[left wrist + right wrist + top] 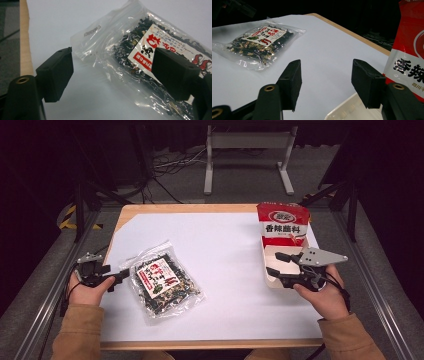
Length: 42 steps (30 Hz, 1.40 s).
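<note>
**K:** At the table's left, the left gripper sits level, tips at the near-left edge of the clear bag. Jaws spread wide. In the left gripper view the bag's corner lies in the gap, but neither pad presses on it.

**M:** So no grip?

**K:** None. One pad is over bare white sheet, the other in front of the bag's printed label. Can't tell if that pad brushes the film. Bag lies flat.

**M:** Bag position?

**K:** Left half of the sheet, turned at an angle, well apart from the right-side items. Dark dried bits inside, red-and-white label facing up.

**M:** Right gripper?

**K:** Right gripper is also wide open and holds nothing. It hovers over the near end of the white tray at the table's right edge. Right gripper view: the tray's rim is below the gap between the pads and bare sheet beyond it.

**M:** Touching the tray?

**K:** Can't tell from the high view; the jaws overlap it there. In the gripper view the pads look clear of the rim.

**M:** Red pouch?

**K:** Red pouch stands upright at the tray's far end, leaning a bit. It shows beside the right pad in the right gripper view, apart from it.

**M:** Hands?

**K:** Left hand and right hand each wrap a gripper body, tan sleeves at the near edge.
</note>
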### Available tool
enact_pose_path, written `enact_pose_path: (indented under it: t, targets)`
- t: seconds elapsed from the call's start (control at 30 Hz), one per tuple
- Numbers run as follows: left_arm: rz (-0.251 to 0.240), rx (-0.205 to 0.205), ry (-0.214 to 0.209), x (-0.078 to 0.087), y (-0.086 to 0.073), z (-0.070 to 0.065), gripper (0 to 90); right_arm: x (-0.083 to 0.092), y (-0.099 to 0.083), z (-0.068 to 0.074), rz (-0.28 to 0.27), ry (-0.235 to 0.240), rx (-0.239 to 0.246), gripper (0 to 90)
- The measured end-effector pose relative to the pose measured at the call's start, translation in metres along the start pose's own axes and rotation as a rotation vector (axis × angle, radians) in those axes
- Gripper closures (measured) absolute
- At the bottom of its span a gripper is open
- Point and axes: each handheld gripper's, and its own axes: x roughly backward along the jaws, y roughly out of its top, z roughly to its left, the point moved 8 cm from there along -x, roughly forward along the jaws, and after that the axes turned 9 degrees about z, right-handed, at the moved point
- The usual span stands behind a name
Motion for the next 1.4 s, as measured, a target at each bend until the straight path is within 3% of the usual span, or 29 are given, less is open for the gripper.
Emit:
enact_pose_path:
  t: [0.23,0.63,0.9,1.4]
  targets:
    - [0.061,0.038,0.004,-0.012,-0.004,0.004,22.3,-0.001,-0.001,0.001,0.000,-0.005,-0.001,40.7]
    - [0.095,0.086,0.010,-0.031,-0.003,0.011,17.2,-0.002,-0.002,0.002,-0.003,-0.009,-0.006,39.6]
    - [0.114,0.081,0.012,-0.040,-0.004,0.007,16.2,-0.004,-0.003,0.003,0.003,-0.014,-0.003,39.2]
    - [0.096,0.090,0.021,-0.052,0.003,-0.003,14.7,-0.006,-0.006,0.002,0.011,-0.033,0.000,38.4]
